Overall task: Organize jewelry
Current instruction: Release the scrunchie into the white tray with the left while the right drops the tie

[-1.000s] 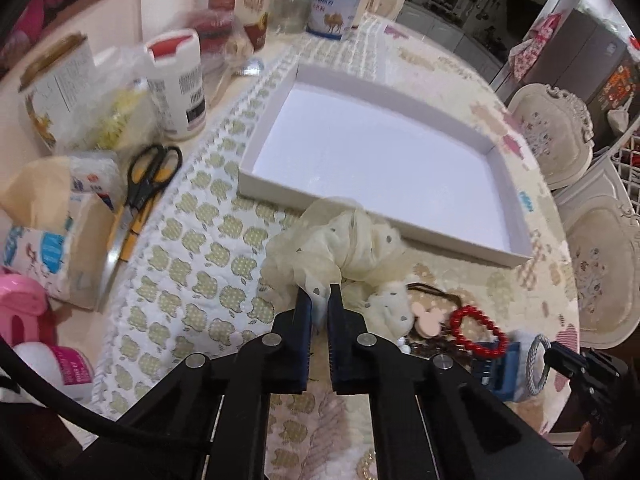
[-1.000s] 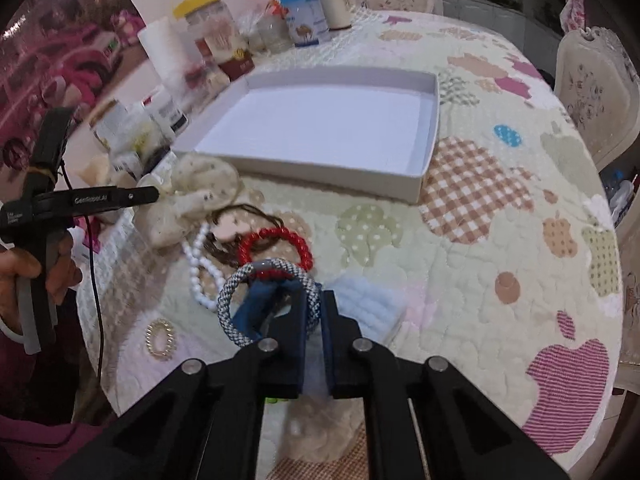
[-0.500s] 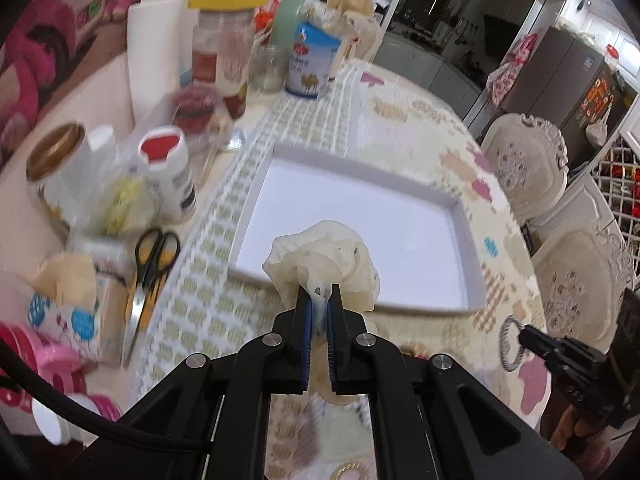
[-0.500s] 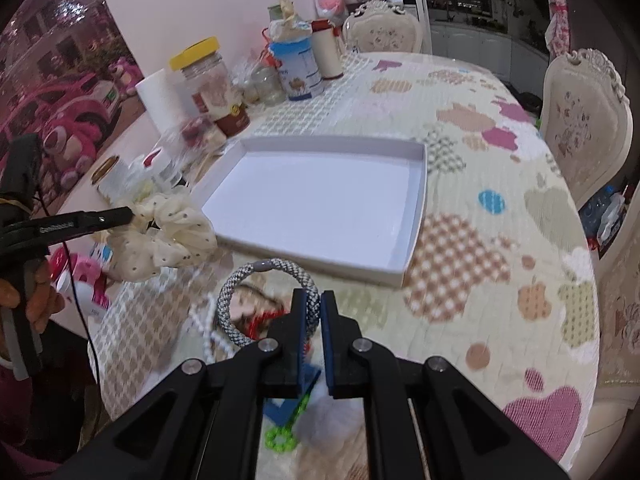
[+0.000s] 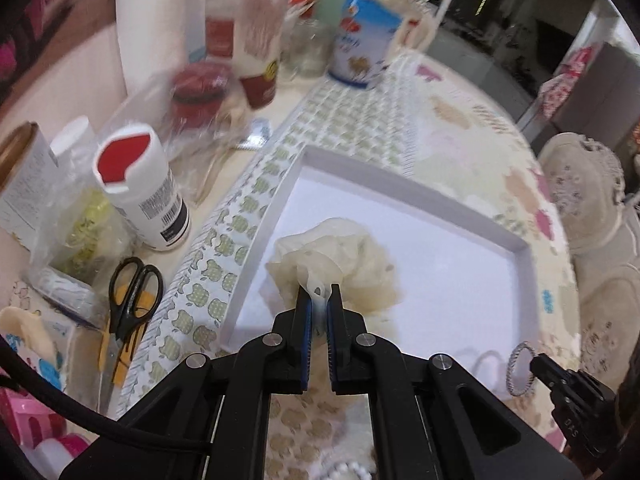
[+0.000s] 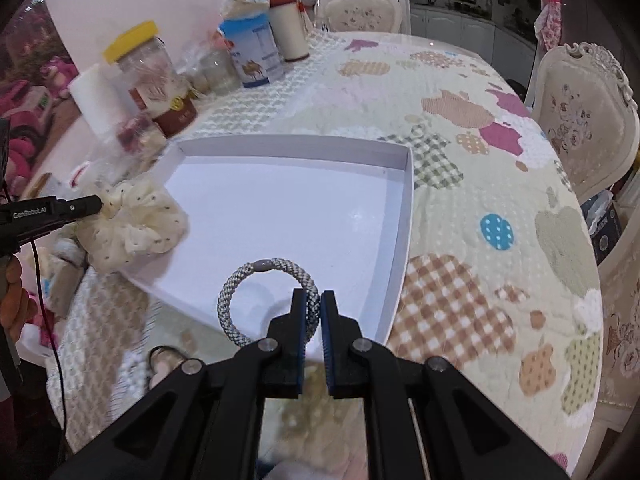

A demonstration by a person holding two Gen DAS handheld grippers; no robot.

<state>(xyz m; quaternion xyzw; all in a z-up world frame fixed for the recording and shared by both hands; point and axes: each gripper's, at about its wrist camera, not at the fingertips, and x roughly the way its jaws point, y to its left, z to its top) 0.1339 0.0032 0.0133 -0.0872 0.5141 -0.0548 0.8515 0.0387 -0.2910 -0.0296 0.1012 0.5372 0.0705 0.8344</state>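
The scrunchie point(image 5: 340, 268) is a bunched ring of sheer cream fabric with small dark dots. The left gripper point(image 5: 319, 304) has its jaws pinching a fold of this fabric; the rest of the bundle projects from the jaw tips toward 12 o'clock in the left wrist view. It hangs over the near-left corner of the white tray point(image 5: 520, 256), above the tray floor; contact with the floor cannot be determined.

The hair tie point(image 6: 266, 300) is a round braided loop in grey and white with a plain grey joint at its 12 o'clock position. The right gripper point(image 6: 320, 304) has its jaws pressed together on the loop at about its 3 o'clock side; the remainder of the loop extends from the jaw tips toward 10 o'clock. It is positioned over the near edge of the tray.

The tray rests on the desk point(image 6: 480, 184), covered by a patterned quilted cloth. Scissors point(image 5: 134, 296) lie on the desk at 9 o'clock from the tray.
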